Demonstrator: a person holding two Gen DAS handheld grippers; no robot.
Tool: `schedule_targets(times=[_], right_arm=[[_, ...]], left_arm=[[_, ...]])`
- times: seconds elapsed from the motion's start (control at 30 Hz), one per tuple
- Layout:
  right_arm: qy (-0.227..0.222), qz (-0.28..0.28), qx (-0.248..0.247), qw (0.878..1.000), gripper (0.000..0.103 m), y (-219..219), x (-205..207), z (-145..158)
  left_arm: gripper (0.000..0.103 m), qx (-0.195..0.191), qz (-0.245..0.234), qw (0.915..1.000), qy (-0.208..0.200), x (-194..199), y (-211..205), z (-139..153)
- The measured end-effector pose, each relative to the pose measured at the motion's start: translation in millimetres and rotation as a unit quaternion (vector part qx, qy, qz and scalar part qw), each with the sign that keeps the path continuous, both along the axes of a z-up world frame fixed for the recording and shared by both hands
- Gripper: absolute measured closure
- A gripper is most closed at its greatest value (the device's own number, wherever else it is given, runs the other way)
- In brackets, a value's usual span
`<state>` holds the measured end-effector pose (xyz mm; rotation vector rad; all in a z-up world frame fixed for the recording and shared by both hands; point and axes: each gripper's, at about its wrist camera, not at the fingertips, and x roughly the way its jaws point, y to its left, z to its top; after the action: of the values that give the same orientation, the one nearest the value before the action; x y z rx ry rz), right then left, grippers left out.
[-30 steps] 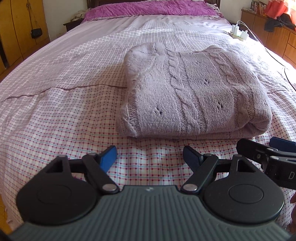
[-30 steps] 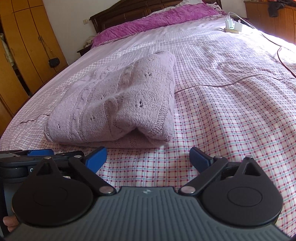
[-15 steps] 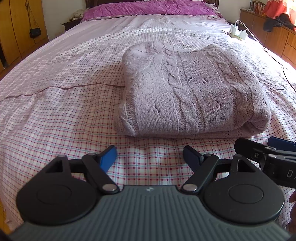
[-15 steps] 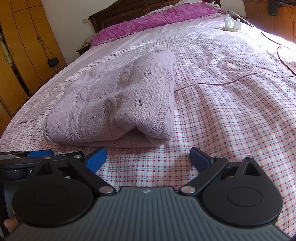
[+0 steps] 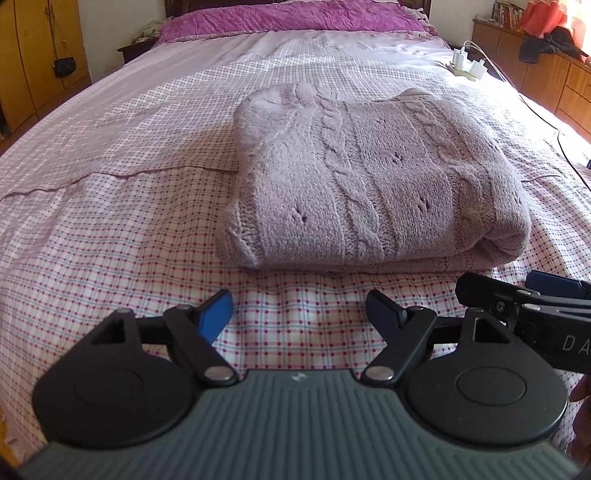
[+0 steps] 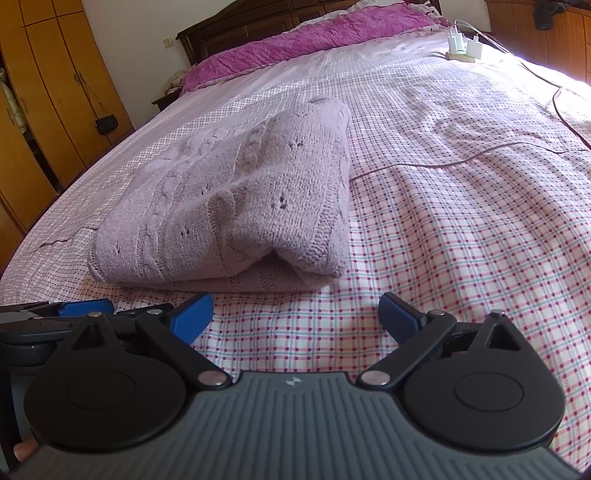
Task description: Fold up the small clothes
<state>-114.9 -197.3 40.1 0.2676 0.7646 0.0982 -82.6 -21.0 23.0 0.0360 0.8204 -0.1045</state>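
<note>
With the cable-knit sweater [image 5: 369,184] folded mid-frame on the bed [image 5: 110,221] and both the left gripper [image 5: 299,314] and right gripper [image 6: 295,314] spread empty, a careless nudge risked unrolling its bulky fold.

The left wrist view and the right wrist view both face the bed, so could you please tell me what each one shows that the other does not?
Only the left wrist view shows the red cloth and books on the wooden dresser, and the right gripper from the side.

Only the right wrist view shows the dark headboard, the wall socket, and the sweater's open folded end.

Both show the folded lilac knit sweater on the checked bedsheet, the magenta quilt, the chargers and the hanging black purse. Both grippers are open.
</note>
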Motion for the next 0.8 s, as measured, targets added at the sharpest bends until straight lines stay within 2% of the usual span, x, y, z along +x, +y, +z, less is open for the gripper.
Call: schedule_targets(times=[0.8], right_arm=[[0.000,0.000,0.000,1.000,0.003,0.2,-0.1,-0.1]], left_arm=[[0.022,-0.004,0.000,1.0000,0.001,-0.4,0.9,0.6]])
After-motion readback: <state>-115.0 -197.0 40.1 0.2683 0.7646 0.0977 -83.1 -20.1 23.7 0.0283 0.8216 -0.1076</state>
